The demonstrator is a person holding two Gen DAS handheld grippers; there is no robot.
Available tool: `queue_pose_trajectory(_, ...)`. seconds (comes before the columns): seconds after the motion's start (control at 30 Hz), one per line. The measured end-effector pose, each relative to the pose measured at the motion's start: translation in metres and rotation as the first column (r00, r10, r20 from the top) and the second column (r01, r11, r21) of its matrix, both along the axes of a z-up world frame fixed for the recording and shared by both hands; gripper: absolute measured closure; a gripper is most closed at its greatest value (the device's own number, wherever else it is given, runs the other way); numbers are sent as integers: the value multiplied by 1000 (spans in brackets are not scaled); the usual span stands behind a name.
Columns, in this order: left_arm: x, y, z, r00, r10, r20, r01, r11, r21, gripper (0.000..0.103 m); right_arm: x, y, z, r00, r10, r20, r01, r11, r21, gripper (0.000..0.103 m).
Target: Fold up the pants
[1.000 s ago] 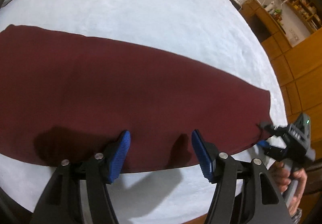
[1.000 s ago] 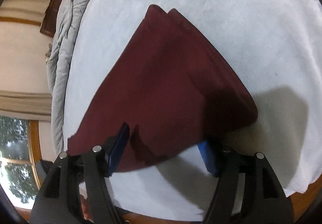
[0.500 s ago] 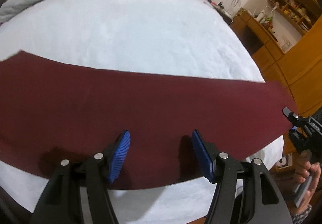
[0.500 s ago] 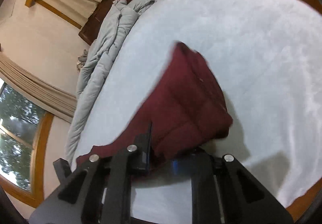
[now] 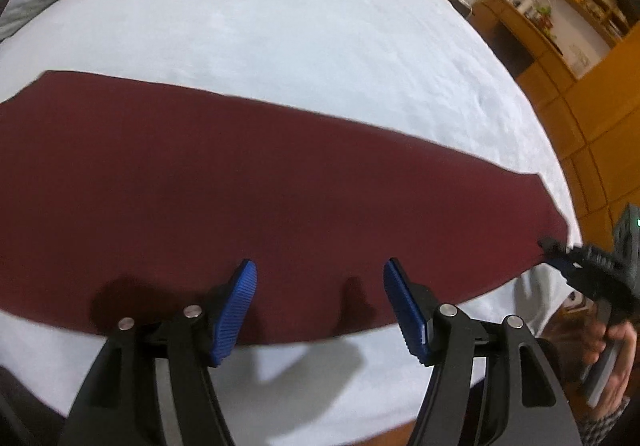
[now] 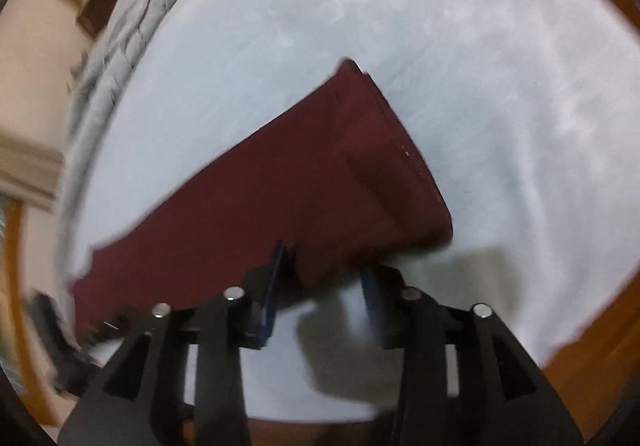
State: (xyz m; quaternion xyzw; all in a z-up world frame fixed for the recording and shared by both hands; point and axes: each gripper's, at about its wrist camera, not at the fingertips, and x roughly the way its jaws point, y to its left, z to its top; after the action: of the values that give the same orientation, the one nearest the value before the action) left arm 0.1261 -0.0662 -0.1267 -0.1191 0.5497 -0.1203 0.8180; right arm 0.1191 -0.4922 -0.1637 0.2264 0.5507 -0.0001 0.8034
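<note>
1. The pants point(image 5: 280, 197) lie flat as a dark red band across the middle of the left wrist frame, on the white bed point(image 5: 300, 37).
2. Soft, light, limp cloth; I judge it sags and slips unless pinched at an edge or corner.
3. Left gripper point(image 5: 320, 306) is released, empty, over the near edge.
4. Right gripper point(image 6: 320, 298) has just been opening; nothing is clamped, and the corner lies just beyond its pads.

Indoor light from above casts soft shadows of the tongs onto the bed point(image 5: 320, 45). The left wrist view is fairly sharp; the right is motion-smeared (worst at left edge), both fisheye-bowed.
</note>
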Motion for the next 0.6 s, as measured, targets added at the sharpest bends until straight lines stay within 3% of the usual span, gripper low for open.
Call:
queue_pose_trajectory(0.03,-6,6,4,1000,16,3,-16,1000,-2,32,-6,15,11,1000,21,-1,-21,997,-75,57)
queue_pose_trajectory(0.1,-17,39,15,996,84,-11,-85,996,-26,29,-10,45,25,995,93,18,-91,989,-115,57)
queue_pose_trajectory(0.17,-24,83,17,983,174,-54,-176,984,-29,28,-7,80,35,984,173,41,-169,981,-99,57)
queue_pose_trajectory(0.23,-32,124,16,960,264,-90,-267,963,-22,28,4,124,38,954,281,102,-281,960,-11,57)
queue_pose_trajectory(0.33,-47,193,13,898,419,-136,-425,905,-20,28,23,185,30,910,394,129,-406,911,78,57)
queue_pose_trajectory(0.43,-55,232,9,856,493,-158,-505,862,-47,28,43,245,16,866,482,131,-498,857,136,57)
queue_pose_trajectory(0.6,-56,281,-11,801,544,-249,-589,790,-171,28,61,307,-29,816,577,-11,-572,811,125,57)
